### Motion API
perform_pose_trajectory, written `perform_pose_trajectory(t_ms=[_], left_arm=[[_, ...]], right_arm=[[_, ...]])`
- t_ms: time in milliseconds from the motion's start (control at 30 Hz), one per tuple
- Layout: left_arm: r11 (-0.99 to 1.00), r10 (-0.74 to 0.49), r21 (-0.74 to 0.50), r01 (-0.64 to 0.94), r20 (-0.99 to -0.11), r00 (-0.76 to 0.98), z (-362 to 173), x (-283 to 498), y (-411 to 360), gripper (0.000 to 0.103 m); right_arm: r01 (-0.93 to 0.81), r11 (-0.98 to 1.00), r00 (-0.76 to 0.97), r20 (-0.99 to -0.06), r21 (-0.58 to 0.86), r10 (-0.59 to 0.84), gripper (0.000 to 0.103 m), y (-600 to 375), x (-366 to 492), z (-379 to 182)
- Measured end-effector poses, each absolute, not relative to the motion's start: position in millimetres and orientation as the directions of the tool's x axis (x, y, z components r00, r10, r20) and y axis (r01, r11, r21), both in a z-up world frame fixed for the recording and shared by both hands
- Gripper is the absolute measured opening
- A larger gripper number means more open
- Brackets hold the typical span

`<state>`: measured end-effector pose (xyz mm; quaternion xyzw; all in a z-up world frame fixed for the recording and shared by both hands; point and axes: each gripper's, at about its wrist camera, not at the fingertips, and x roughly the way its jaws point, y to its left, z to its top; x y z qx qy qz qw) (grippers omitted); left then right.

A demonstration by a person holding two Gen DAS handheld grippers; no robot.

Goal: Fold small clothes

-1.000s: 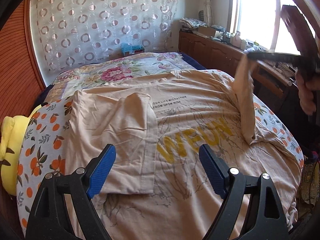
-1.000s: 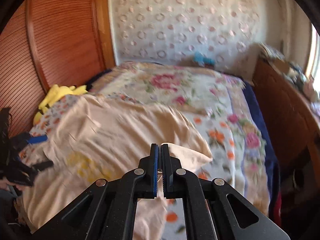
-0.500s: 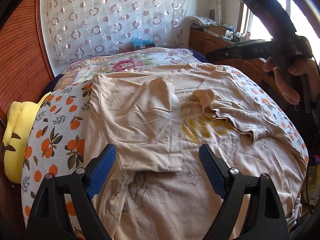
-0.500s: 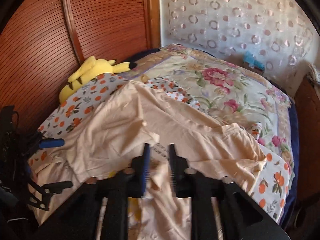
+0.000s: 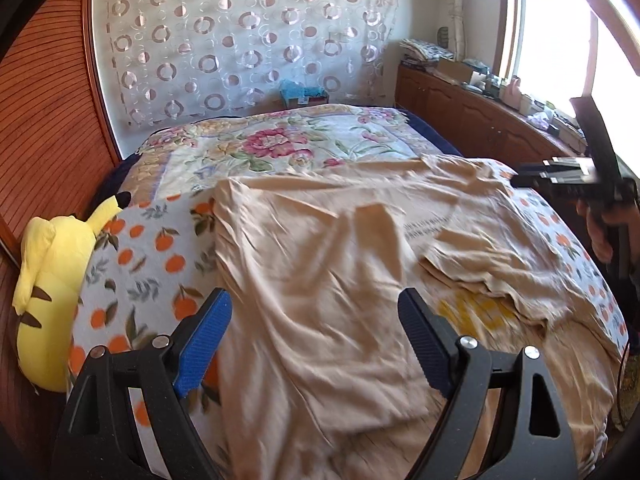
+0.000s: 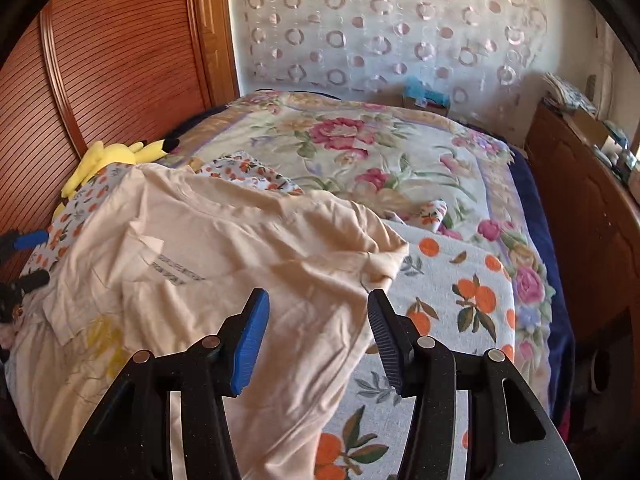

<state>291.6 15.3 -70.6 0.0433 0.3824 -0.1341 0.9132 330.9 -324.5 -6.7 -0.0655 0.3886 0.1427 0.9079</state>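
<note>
Beige shirt [image 5: 320, 264] lies spread on the bed [image 5: 152, 256], front up, over an orange-print sheet. Its left sleeve side is folded inward across the chest; its right sleeve [image 5: 492, 264] is also folded in and lies rumpled over yellow lettering. A small block of dark print shows between the two folds. Cloth creased, hem toward the cameras.

Left gripper [image 5: 316, 344]: fingers wide apart, hovering above the folded left panel, nothing between them, no contact seen.

Right gripper [image 6: 316, 332]: fingers partway apart and opening, poised over the shirt's right edge; nothing gripped, pads clear of the cloth.

Further back: yellow plush [image 5: 52, 280] at the bed's left edge against a wood panel; floral quilt [image 5: 280, 148] beyond the shirt; circle-patterned curtain [image 5: 240, 40] on the far wall.
</note>
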Motion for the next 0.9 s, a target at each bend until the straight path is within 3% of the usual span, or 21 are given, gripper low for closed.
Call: perform_pose_trajectory(t_ms=[767, 900], left_arm=[[0.969, -0.173, -0.026, 0.246, -0.781, 0.599, -97.5, 413.0, 47.7, 0.085], [0.967, -0.189, -0.05, 0.25, -0.8, 0.57, -107.1, 425.6, 50.9, 0.079]], right_arm=[[-0.307, 0.95, 0.625, -0.74, 0.06, 0.249, 0.056, -358.6, 393.5, -42.3], [-0.325, 0.944, 0.614, -0.748, 0.053, 0.253, 0.056, -352.1, 400.9, -45.2]])
